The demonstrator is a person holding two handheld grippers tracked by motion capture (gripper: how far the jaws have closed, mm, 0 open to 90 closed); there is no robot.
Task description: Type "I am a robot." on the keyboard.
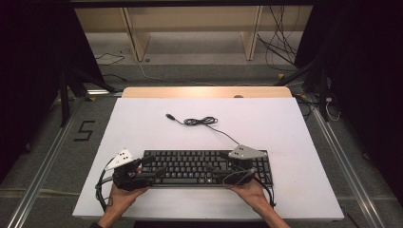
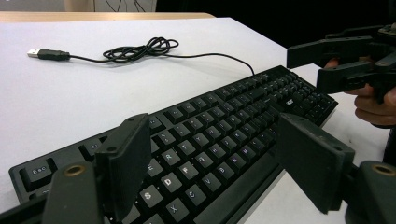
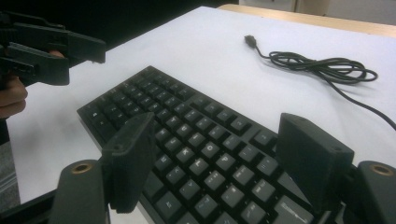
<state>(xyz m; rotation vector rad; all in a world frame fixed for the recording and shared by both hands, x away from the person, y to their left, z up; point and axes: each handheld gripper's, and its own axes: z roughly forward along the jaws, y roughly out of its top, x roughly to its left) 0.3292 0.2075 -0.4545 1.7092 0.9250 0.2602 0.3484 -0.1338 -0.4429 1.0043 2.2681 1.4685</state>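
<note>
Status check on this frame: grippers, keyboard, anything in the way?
Left gripper open, over keyboard's left end. Right gripper open, over its right end. Nothing gripped. Keyboard flat on white table; its cable lies coiled behind, clear of both grippers.

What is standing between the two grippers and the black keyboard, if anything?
Nothing visible. The left gripper and the right gripper both hang open directly over the keyboard, one at each end, with only keys below their jaws. The keyboard's cable lies coiled farther back on the white table, away from both.
</note>
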